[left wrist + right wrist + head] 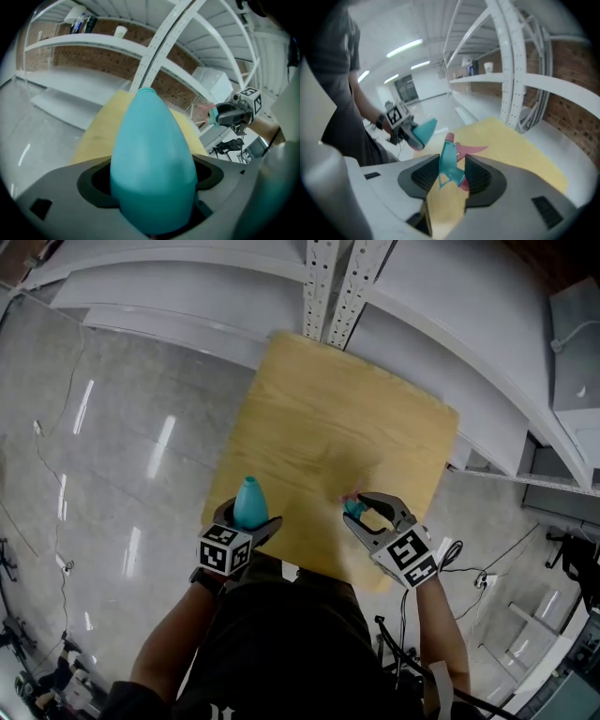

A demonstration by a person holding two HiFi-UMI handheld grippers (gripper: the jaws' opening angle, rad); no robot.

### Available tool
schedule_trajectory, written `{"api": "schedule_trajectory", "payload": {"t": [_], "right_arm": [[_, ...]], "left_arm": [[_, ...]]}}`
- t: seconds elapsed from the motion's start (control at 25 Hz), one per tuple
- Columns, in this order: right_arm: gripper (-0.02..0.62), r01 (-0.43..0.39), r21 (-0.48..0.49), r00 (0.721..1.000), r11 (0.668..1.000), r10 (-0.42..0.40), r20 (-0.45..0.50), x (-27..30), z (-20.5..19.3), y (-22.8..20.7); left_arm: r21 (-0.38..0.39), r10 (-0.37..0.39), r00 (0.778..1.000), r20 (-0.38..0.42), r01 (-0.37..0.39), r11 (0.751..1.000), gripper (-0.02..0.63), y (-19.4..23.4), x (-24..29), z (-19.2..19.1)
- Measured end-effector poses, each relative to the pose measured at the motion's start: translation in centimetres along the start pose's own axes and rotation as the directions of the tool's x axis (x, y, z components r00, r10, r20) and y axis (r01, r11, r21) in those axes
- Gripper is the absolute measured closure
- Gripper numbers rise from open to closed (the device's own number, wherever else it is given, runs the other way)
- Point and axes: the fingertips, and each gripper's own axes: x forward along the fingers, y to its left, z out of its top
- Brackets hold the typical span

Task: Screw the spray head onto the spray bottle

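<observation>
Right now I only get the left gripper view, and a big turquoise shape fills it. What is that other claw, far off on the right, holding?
Observer: The right gripper view shows the right claw clamped on a spray head, turquoise with pink parts.
Operator: And my turquoise shape?
Observer: In the head view it is the spray bottle, gripped by the left claw, narrow end pointing away from the claw.
Operator: Are the two joined?
Observer: No. In the head view they are apart, side by side over the near edge of a yellow table.
</observation>
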Motion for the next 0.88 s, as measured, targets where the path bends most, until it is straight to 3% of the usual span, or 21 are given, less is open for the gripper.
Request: {"api": "schedule_trajectory", "payload": {"t": [0.12,0.28,0.36,0.48,0.72,0.88], "right_arm": [[0.423,-0.051,0.195,0.973,0.98,0.004,0.232,-6.5,6.4,1.0],[0.423,-0.14,0.267,0.898,0.954,0.009,0.44,-14.0,12.9,2.7],[0.423,-0.201,0.285,0.851,0.937,0.023,0.525,-16.7,15.2,3.6],[0.423,-0.317,0.3,0.754,0.9,0.047,0.656,-20.1,17.9,4.8],[0.423,-0.523,0.296,0.586,0.799,0.086,0.805,-22.7,20.9,5.5],[0.423,-0.599,0.269,0.533,0.754,0.124,0.837,-22.6,22.3,5.7]], "left_arm": [[0.168,-0.141,0.98,0.143,0.117,0.979,0.172,-3.5,-0.5,5.1],[0.365,-0.298,0.925,0.237,0.2,0.909,0.172,-8.2,-1.4,11.2],[0.449,-0.359,0.897,0.259,0.217,0.867,0.172,-10.3,-1.9,13.7],[0.561,-0.422,0.869,0.259,0.22,0.798,0.172,-13.1,-2.6,15.6],[0.646,-0.497,0.837,0.228,0.252,0.721,0.172,-16.6,-2.5,16.7],[0.702,-0.532,0.824,0.197,0.26,0.663,0.172,-18.5,-2.5,17.0]]}}
